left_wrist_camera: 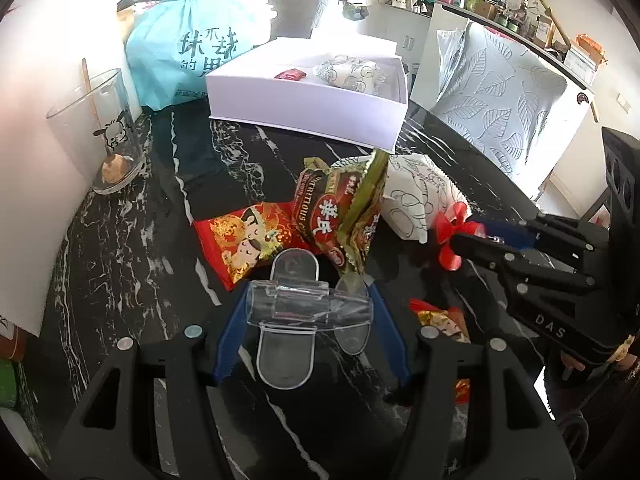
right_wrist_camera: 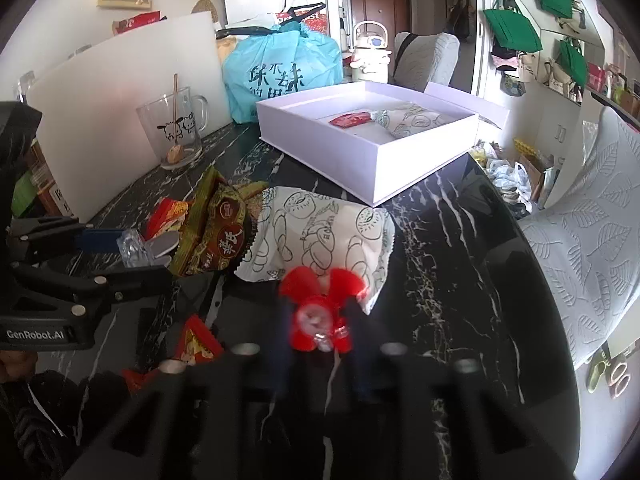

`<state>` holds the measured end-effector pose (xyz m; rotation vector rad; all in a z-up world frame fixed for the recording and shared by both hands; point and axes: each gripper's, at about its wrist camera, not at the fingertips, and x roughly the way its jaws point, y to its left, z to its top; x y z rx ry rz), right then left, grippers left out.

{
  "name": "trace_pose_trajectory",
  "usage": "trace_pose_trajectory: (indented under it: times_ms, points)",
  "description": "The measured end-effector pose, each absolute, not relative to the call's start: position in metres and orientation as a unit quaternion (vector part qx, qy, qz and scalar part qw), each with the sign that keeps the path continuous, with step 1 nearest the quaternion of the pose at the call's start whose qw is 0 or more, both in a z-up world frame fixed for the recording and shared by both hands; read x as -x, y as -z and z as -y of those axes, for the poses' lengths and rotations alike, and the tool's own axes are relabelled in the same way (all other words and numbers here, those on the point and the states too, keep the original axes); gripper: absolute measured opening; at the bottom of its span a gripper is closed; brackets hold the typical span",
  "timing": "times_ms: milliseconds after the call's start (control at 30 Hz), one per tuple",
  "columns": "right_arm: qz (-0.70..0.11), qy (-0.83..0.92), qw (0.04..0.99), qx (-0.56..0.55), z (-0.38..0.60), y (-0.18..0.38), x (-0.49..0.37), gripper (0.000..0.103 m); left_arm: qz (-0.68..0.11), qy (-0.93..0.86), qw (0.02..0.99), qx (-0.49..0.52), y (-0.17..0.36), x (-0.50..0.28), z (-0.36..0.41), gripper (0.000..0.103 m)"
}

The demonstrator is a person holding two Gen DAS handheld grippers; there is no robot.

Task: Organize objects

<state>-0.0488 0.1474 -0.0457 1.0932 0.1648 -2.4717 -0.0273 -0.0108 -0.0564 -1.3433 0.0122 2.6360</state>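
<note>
A clear plastic clip is held crosswise between the blue-padded fingers of the left gripper, low in the centre of the left wrist view, just above the black marble table. The gripper is levelled toward the snack packets: a red packet and a brown-and-green packet lie just beyond its tips. The right gripper is seen blurred at the bottom centre of its own view, closed on a red bow-shaped clip; in the left wrist view it reaches in from the right edge. A white patterned packet lies just past the bow. The open white box, upper centre, already holds a small red packet and another patterned packet.
</note>
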Motion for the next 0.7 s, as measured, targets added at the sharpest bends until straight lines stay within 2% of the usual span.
trace_pose_trajectory:
  times_ms: [700]
  points:
    - [-0.069, 0.907, 0.243, -0.336, -0.151, -0.007, -0.011, 0.020, -0.012, -0.912, 0.077, 0.403, 0.010, -0.017, 0.007, 0.058]
